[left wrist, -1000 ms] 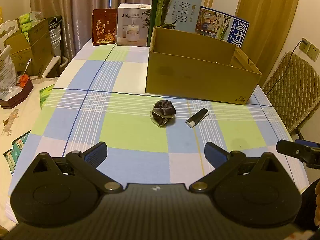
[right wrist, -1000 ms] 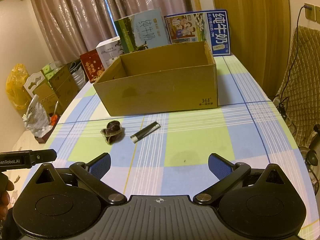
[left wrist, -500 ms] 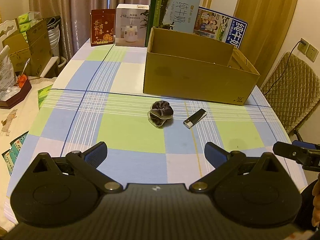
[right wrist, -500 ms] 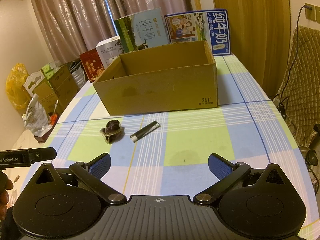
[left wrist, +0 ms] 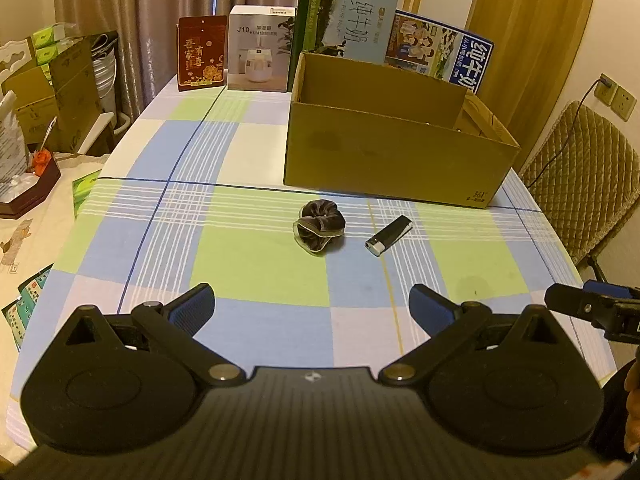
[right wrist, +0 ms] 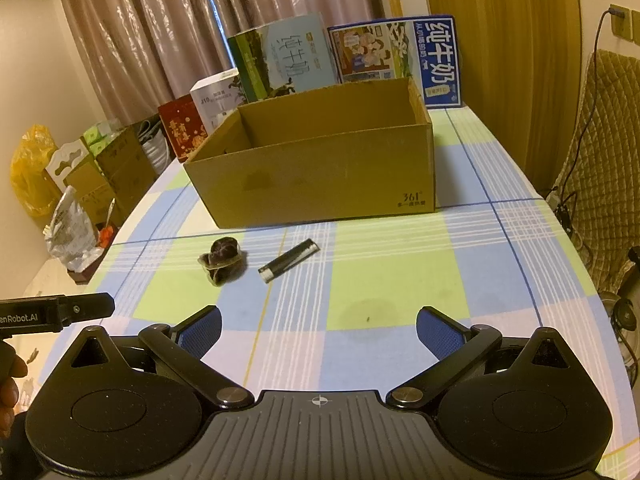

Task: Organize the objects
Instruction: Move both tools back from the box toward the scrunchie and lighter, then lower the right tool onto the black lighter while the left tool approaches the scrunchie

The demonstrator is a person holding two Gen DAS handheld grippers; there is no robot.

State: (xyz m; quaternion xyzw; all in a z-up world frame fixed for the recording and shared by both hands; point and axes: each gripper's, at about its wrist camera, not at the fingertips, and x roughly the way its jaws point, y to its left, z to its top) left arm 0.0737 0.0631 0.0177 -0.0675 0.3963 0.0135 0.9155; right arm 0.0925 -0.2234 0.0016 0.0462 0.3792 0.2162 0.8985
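Both grippers, left (left wrist: 312, 304) and right (right wrist: 318, 326), hover low in frame above the table (left wrist: 260, 264), jaws spread wide, holding nothing. Scrunchie (left wrist: 319, 227) and lighter (left wrist: 388, 235) lie mid-frame, before the box (left wrist: 384, 164).

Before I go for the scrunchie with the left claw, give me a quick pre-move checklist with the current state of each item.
1. Left claw open and holding nothing: ok.
2. Right claw open and holding nothing: ok.
3. Scrunchie lying free on the tablecloth, apart from the lighter: ok.
4. Nothing between left claw and scrunchie: ok.
5. Cardboard box open on top: ok.
6. Box floor free of clutter: cannot tell, near wall hides it.
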